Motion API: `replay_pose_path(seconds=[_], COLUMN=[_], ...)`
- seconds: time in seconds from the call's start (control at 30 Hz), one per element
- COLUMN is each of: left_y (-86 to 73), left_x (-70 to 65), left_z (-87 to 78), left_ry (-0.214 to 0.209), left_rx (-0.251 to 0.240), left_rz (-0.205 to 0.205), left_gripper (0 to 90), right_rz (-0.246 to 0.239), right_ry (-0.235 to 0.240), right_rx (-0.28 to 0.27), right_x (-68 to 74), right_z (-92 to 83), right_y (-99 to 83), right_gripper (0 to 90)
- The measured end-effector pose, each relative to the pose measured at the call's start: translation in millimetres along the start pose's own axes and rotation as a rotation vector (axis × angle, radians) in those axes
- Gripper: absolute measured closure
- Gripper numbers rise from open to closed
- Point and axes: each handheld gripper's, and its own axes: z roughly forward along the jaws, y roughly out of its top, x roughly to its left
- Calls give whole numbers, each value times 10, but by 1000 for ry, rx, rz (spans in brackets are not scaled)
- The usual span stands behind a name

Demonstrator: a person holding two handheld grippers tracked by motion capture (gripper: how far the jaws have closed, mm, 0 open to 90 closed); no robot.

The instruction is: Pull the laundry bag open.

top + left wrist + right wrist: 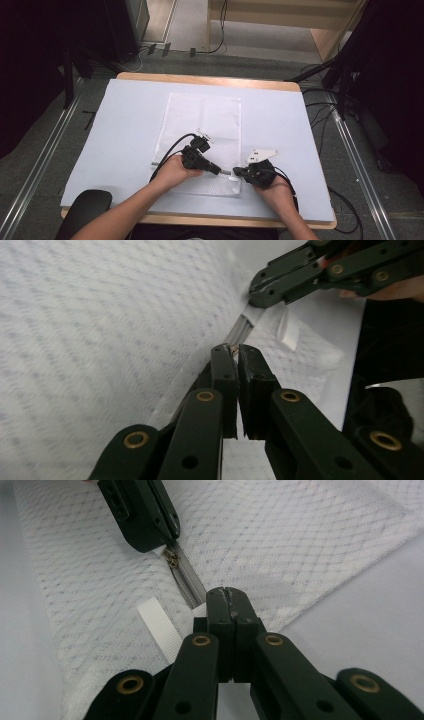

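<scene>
A white mesh bag [200, 117] lies flat on the pale blue table cover [125, 130]. Its grey zipper [189, 582] runs along the near edge. My left gripper [219, 170] is shut on the brass zipper pull [171, 558], which sits right at its tips [233, 347]. My right gripper [236, 171] faces it a short way along the zipper and is shut on the bag's zipper end [227, 591]. A white ribbon tab [159, 627] sticks out of the bag beside the right jaws. Between the two grippers a short stretch of closed zipper shows.
The table's wooden edge [210, 79] shows at the far side. A black rounded object [87, 205] sits at the near left corner. Cables [320, 120] trail on the floor to the right, and metal rails [45, 150] flank the table.
</scene>
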Motion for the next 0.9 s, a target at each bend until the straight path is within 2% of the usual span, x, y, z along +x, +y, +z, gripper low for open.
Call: replay_pose_path(seconds=[0.13,0.2,0.27,0.33,0.6,0.77,0.83,0.9], left_y=[-9,-19,-32,-37,-55,-58,-57,-59], left_x=[2,18,45,32,39,15,33,46], left_z=[-15,-21,-32,-30,-52,-87,-81,-57], left_ry=[10,12,-11,-5,-11,7,-8,-1], left_rx=[8,7,-2,2,4,10,11,2], left_rz=[9,-2,-19,-7,-17,-3,-20,-24], left_gripper=[881,881,881,881,881,882,882,881], right_rz=[-6,-5,-7,-9,-7,-7,-14,-14], right_ry=[-1,3,0,2,3,2,1,1], right_rx=[-3,-3,0,1,7,12,11,11], right_x=[-1,-5,1,-3,-6,-3,0,-1], right_z=[0,0,1,1,2,1,5,5], right_y=[-4,-5,-1,2,11,17,19,19], right_gripper=[900,900,900,900,900,900,900,900])
